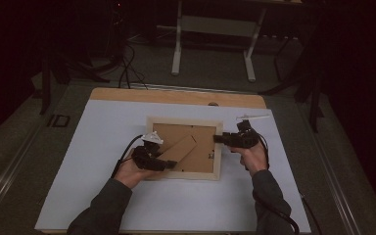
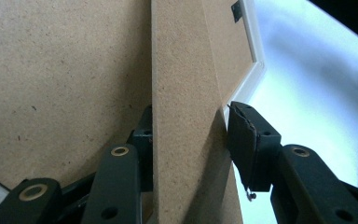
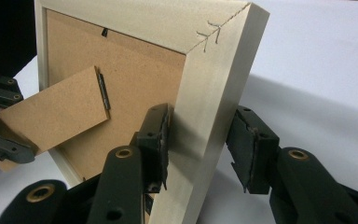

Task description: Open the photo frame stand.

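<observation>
A pale wooden picture frame [image 1: 183, 121] lies back-up on the white sheet, its brown backing board [image 2: 65, 70] showing. Its fibreboard stand flap [image 1: 181, 149] [image 3: 51, 112] is swung out from the backing. My left gripper [image 1: 169, 164] [image 2: 191, 135] has a pad on each side of that flap [image 2: 186, 93] near its free end, and both pads touch it. My right gripper [image 1: 218, 139] [image 3: 198, 144] straddles the frame's right side rail [image 3: 214, 79], one pad inside against the rail, the other on its outer face. That side looks lifted off the sheet.
A white sheet [image 1: 103, 147] covers most of the wooden table [image 1: 176, 96]. A small white strip [image 1: 252, 117] lies at the back right, just behind the right gripper. Beyond the table stand a white table base [image 1: 213, 29] and floor cables [image 1: 125, 68].
</observation>
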A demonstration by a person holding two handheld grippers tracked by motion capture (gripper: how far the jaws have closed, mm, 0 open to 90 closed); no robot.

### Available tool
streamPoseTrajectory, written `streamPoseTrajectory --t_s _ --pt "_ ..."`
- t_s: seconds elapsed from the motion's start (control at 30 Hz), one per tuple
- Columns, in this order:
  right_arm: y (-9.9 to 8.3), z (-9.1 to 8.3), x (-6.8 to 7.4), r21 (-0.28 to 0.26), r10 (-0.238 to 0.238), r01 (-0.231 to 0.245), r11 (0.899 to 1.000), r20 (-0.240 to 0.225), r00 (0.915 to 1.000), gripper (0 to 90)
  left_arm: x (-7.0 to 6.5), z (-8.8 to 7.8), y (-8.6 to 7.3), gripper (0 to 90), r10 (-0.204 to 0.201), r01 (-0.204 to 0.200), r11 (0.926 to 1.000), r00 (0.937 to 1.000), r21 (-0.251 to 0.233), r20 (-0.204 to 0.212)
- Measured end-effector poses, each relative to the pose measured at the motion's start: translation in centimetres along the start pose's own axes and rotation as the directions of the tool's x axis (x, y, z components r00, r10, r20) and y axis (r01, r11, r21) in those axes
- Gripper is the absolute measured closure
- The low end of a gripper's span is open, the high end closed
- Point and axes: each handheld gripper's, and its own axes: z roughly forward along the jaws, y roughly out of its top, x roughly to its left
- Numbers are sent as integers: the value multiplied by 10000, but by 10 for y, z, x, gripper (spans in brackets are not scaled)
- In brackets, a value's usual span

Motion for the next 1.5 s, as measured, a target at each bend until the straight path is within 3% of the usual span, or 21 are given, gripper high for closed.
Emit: streamPoseTrajectory --t_s 0.37,0.67,0.97,1.13,1.5 --pt "4 -9 3 -330 -324 332 9989 227 9992 603 -5 4 6 631 249 -249 9997 9993 -14 -272" --pt "9 -17 11 -503 -915 945 9943 589 9941 609 -6 5 8 674 302 -305 9995 9988 -80 -372" --pt "12 -22 15 -713 -1131 1181 9904 708 9911 618 -4 6 11 707 340 -348 9993 9979 -123 -548" --pt "15 -25 20 -744 -1429 1491 9860 832 9862 622 -2 7 12 740 201 -207 9997 9986 -126 -481" --pt "16 -28 24 -847 -1763 1870 9787 1205 9769 625 -2 8 18 753 226 -244 9995 9961 -196 -851"
